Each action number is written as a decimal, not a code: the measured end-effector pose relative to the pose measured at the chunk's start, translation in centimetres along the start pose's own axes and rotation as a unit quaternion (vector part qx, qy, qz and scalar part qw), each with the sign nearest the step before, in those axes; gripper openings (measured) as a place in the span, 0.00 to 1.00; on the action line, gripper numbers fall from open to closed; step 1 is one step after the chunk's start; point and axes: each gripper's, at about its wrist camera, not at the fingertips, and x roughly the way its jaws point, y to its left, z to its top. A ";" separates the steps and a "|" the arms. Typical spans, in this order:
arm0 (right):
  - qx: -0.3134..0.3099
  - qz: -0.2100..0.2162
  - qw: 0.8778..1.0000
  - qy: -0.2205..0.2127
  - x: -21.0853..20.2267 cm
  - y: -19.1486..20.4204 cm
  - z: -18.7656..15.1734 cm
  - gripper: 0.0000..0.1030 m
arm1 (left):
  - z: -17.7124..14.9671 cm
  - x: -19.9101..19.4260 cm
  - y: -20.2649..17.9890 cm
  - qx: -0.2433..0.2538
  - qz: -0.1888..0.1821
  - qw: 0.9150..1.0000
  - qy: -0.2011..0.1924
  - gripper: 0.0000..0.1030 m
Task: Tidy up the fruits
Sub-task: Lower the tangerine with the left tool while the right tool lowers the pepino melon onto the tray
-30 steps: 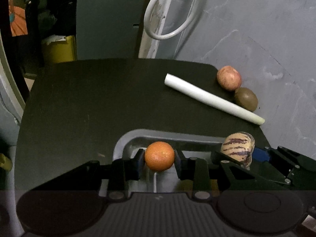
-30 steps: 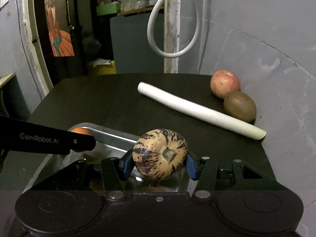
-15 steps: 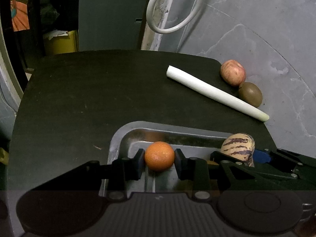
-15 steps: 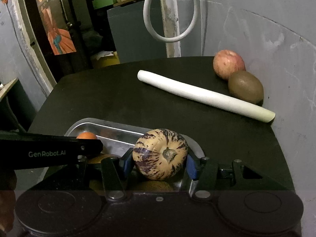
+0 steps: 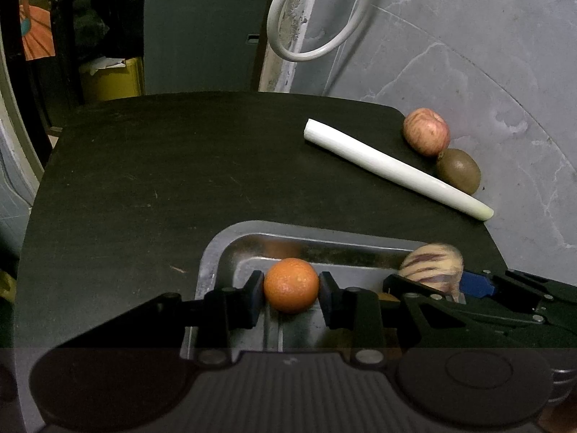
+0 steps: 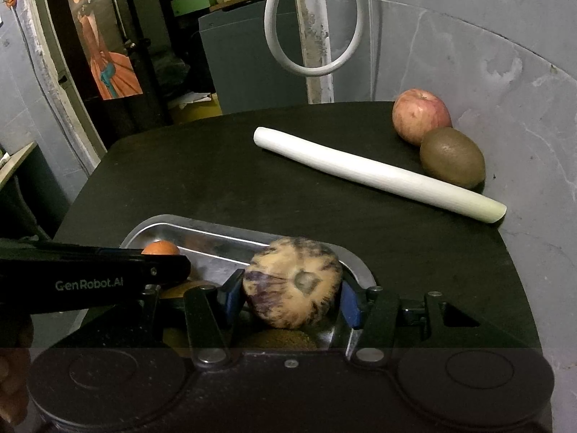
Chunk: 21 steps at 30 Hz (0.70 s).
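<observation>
My left gripper [image 5: 290, 287] is shut on a small orange [image 5: 291, 285], held just above the far end of a metal tray [image 5: 216, 249]. To its right, my right gripper [image 6: 290, 297] is shut on a cream melon with purple stripes [image 6: 292, 283] over the same tray [image 6: 151, 225]; the melon looks blurred. A brown kiwi [image 6: 281, 339] lies in the tray under it. The right wrist view shows the left gripper's black arm [image 6: 90, 278] and the top of the orange [image 6: 160, 248]. In the left wrist view the melon [image 5: 432, 263] appears at the right.
On the black table [image 5: 144, 180] a white leek stalk [image 5: 393, 167] lies diagonally at the far right. Behind it an apple [image 5: 426, 131] and a kiwi [image 5: 458, 176] rest against the grey wall. A white hose loop [image 5: 310, 18] hangs at the back.
The right gripper has rolled slightly and the melon has turned in its jaws. More of the tray shows in both views. The orange stays in the left jaws.
</observation>
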 end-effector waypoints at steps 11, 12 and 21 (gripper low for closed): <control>0.003 0.010 1.000 -0.004 -0.4 -0.1 -0.3 0.61 | 0.3 0.1 -0.3 0.005 0.013 1.000 0.009 0.46; 0.004 0.010 1.000 -0.006 -0.6 -0.1 -0.3 0.62 | 0.2 0.1 -0.3 0.002 0.017 1.000 0.010 0.51; 0.037 0.006 0.999 -0.039 -3.2 -0.9 -0.3 0.81 | -0.3 -2.8 0.6 -0.041 0.032 0.998 -0.019 0.87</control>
